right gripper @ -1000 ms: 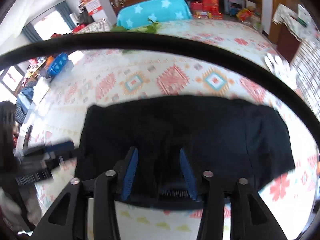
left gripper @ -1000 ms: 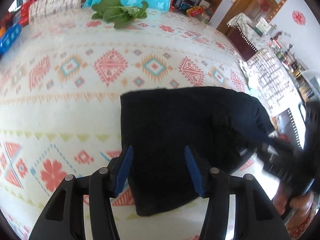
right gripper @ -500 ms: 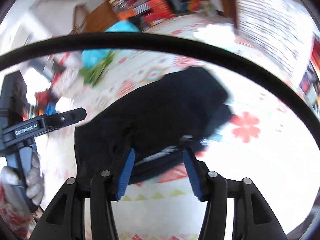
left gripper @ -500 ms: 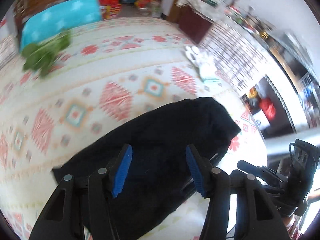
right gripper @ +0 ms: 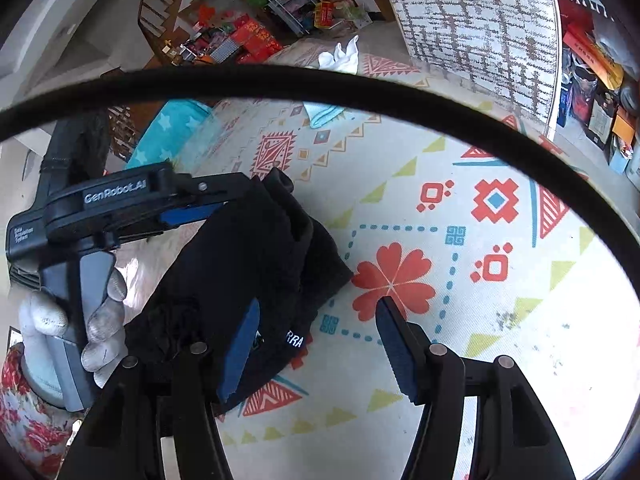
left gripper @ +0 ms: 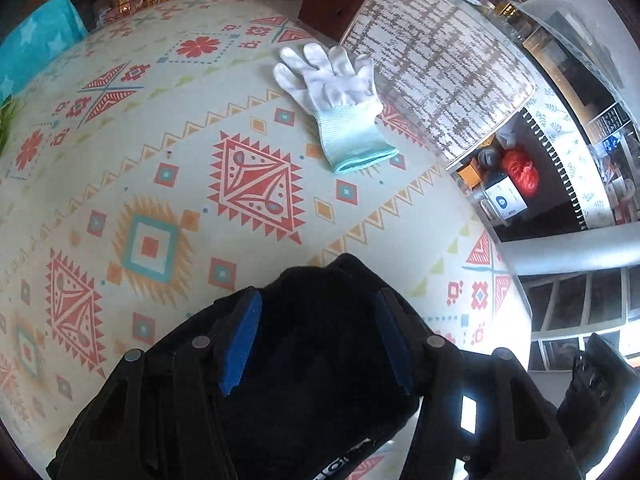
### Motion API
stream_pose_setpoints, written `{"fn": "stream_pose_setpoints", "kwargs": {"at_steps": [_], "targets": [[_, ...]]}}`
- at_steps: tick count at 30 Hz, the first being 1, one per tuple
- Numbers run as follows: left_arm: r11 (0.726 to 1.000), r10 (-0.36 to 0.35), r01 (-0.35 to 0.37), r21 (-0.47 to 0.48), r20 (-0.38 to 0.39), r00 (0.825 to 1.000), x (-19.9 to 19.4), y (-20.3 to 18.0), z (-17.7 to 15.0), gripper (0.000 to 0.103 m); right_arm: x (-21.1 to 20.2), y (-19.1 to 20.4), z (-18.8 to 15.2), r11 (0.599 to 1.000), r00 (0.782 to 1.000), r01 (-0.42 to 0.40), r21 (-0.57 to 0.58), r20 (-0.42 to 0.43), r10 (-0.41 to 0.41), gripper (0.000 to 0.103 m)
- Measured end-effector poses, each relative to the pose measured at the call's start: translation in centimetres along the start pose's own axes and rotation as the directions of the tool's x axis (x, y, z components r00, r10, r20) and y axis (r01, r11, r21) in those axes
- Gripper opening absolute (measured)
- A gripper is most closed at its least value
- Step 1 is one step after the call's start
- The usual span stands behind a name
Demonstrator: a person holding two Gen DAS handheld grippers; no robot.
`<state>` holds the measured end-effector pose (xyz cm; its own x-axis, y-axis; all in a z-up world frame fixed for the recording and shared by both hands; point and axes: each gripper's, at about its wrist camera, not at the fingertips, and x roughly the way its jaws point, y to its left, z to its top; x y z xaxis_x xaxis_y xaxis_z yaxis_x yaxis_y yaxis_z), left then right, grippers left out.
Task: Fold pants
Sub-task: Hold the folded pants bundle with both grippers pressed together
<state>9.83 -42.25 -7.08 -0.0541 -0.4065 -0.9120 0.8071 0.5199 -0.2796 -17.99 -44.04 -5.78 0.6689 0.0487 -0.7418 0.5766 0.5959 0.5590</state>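
Note:
The black pants (left gripper: pixel 320 380) are a thick folded bundle on the patterned mat (left gripper: pixel 160 152). My left gripper (left gripper: pixel 318 300) straddles it. Fabric fills the gap and touches both blue pads while the jaws ease open, and the bundle pokes out past the fingertips. In the right wrist view the pants (right gripper: pixel 248 248) lie under the left gripper's upper finger (right gripper: pixel 216 186), which a gloved hand (right gripper: pixel 80 320) holds. My right gripper (right gripper: pixel 318 304) is opening. Its left pad rests beside the bundle's labelled corner. Its right pad is over bare mat (right gripper: pixel 480 280), so nothing is pinched.
A white glove (left gripper: pixel 332 92) lies on the mat beyond the pants. Past it sits a grey-and-white patterned cover (left gripper: pixel 440 72). A teal star pillow (left gripper: pixel 36 48) is at the far left. The mat's edge and floor clutter (left gripper: pixel 516 172) are to the right. A black cable (right gripper: pixel 320 84) arcs across the right wrist view.
Both grippers swung and rolled across the mat with the pants. The pants went from a flat wide rectangle to a bundle near the glove. The right jaws widened and the fabric left their gap.

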Motion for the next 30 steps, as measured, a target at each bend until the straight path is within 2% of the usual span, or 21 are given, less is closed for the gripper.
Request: {"fn": "stream_pose_setpoints", "kwargs": {"at_steps": [3,6,11,15,17,18,19,20,21,22,26,30], "targets": [[1.0,0.001,-0.001,0.005,-0.005,1.0,0.7,-0.2,0.9,0.058,0.6,0.3,0.2,1.0,1.0,-0.006,-0.001,0.0,0.006,0.065],[1.0,-0.027,0.027,0.001,-0.047,0.999,1.9,-0.2,1.6,0.058,1.6,0.3,1.0,1.0,1.0,-0.006,0.004,-0.004,0.006,0.066],[1.0,-0.018,0.019,0.022,-0.077,0.997,3.6,-0.6,2.0,0.058,2.4,0.6,1.6,1.0,1.0,-0.016,0.009,0.007,0.016,0.066],[0.998,-0.001,0.006,0.056,-0.076,0.997,4.1,-1.2,2.1,0.066,2.9,1.6,1.4,1.0,0.999,-0.025,-0.004,0.024,0.025,0.068],[0.997,0.022,-0.016,0.08,-0.079,0.997,4.3,-1.8,2.0,0.067,3.1,2.1,1.2,1.0,0.999,-0.011,-0.016,0.038,0.012,0.069],[0.994,0.046,-0.037,0.105,-0.084,0.995,4.4,-2.2,1.9,0.066,3.1,2.4,1.1,1.0,0.999,-0.004,-0.021,0.045,0.005,0.069],[0.987,0.09,-0.077,0.144,-0.082,0.993,4.5,-2.9,1.7,0.044,3.2,2.5,1.1,1.0,0.999,-0.001,-0.027,0.047,0.002,0.069],[0.978,0.132,-0.118,0.171,-0.072,0.989,4.5,-3.3,1.6,0.038,3.3,2.6,1.2,1.0,0.999,-0.002,-0.03,0.043,0.003,0.063],[0.974,0.141,-0.126,0.186,-0.07,0.988,4.5,-3.6,1.5,0.03,3.5,2.5,1.2,1.0,0.999,-0.012,-0.027,0.029,0.013,0.05],[0.974,0.134,-0.119,0.194,-0.066,0.989,4.2,-3.8,1.3,0.027,4.2,2.1,1.4,0.999,0.999,-0.045,-0.004,-0.021,0.045,0.026],[0.979,0.096,-0.088,0.185,-0.036,0.995,2.1,-3.9,1.1,0.023,3.6,1.0,1.5,0.992,0.993,-0.108,0.062,-0.038,0.111,0.024],[0.983,0.072,-0.073,0.169,0.012,0.997,-0.8,-4.0,0.8,0.022,1.9,2.5,1.6,0.992,0.991,-0.128,0.006,-0.027,0.129,0.024]]}}
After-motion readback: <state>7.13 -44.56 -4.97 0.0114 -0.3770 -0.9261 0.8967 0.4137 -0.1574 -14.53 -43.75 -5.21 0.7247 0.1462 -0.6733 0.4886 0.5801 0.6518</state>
